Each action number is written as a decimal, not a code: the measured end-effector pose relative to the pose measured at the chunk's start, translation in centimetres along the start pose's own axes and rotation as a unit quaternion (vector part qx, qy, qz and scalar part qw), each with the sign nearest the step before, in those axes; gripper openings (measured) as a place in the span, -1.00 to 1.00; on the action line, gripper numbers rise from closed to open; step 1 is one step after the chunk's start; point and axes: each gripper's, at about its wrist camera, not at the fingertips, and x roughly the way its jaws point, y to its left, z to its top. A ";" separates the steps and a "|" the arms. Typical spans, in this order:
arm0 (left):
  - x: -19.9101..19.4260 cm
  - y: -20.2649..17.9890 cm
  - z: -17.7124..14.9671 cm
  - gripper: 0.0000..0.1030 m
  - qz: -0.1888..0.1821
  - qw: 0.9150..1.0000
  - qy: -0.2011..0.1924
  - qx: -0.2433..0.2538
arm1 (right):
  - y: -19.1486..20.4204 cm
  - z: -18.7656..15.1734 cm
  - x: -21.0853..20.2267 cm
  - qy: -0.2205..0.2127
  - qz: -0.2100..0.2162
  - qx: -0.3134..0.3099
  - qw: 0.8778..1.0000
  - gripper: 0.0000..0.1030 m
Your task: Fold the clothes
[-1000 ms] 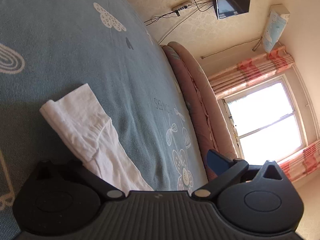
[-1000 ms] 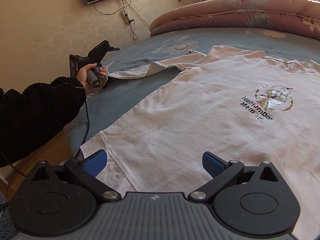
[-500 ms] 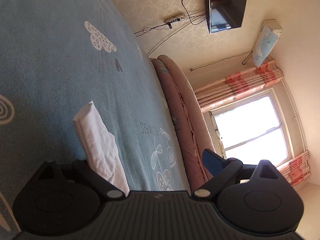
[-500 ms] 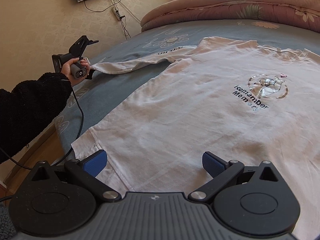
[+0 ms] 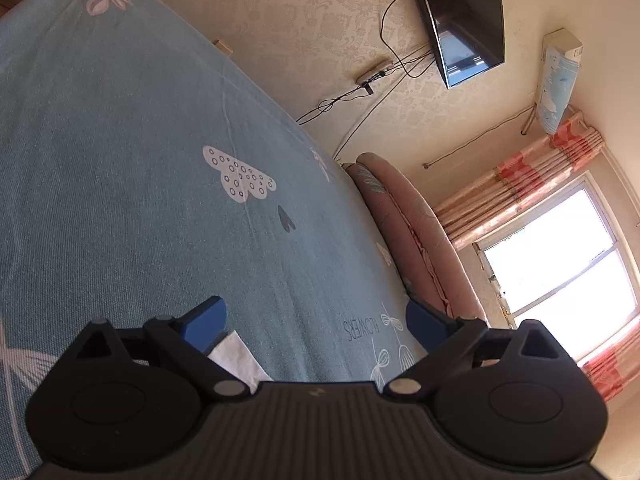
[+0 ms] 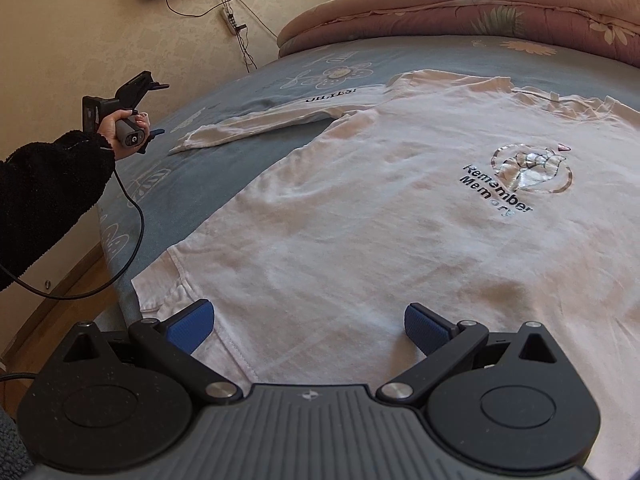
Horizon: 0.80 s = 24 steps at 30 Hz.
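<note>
The white long-sleeved shirt [image 6: 360, 220] lies front up and flat on the bed [image 6: 248, 92], its printed chest motif [image 6: 524, 176] toward the far side and its hem toward me; one sleeve [image 6: 256, 124] stretches out across the blue bedspread to the left, its cuff lying loose on the cover.

My left gripper [image 6: 154, 132] hangs just beside that cuff, apart from it; its jaws have just been opening and stand wide with nothing pressed between them; in the left wrist view only a corner of white cloth [image 5: 236, 356] shows under the near finger, and the rest ahead is bare bedspread [image 5: 140, 160]. My right gripper [image 6: 308, 326] hovers over the hem near the bottom left corner of the shirt, its blue pads spread wide, and I cannot say they touch the fabric; it holds nothing.

I judge the shirt to be laid out and the sleeve straightened, so the spreading step looks about done and no fold has been made yet. The next move, as I see it, is to take the sleeve or the left side edge and bring it over onto the body; that calls for pinching a single layer cleanly near the cuff or shoulder, with my right gripper taking the hem corner on the same side, then lifting both together so the edge lands straight and the cloth does not bunch.

Beyond the bed lie a rolled pink quilt [image 6: 460, 8], a wall-mounted screen [image 5: 464, 20] and curtains [image 5: 516, 188] beside a bright window.
</note>
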 end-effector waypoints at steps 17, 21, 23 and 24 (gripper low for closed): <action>5.3 -11.3 -18.0 0.87 0.110 0.855 0.213 0.461 | 0.4 -0.1 0.3 0.004 -0.013 -0.019 1.000 1.00; 7.1 -10.4 -18.0 1.00 0.119 0.856 0.180 0.470 | 0.4 -0.2 0.1 0.005 -0.016 -0.025 1.000 1.00; 8.1 -10.7 -17.3 1.00 0.133 0.858 0.171 0.466 | 0.3 -0.3 0.0 0.005 -0.018 -0.025 1.000 1.00; 8.5 -11.0 -17.0 1.00 0.145 0.856 0.175 0.464 | 0.4 -0.3 -0.1 0.004 -0.019 -0.025 0.999 1.00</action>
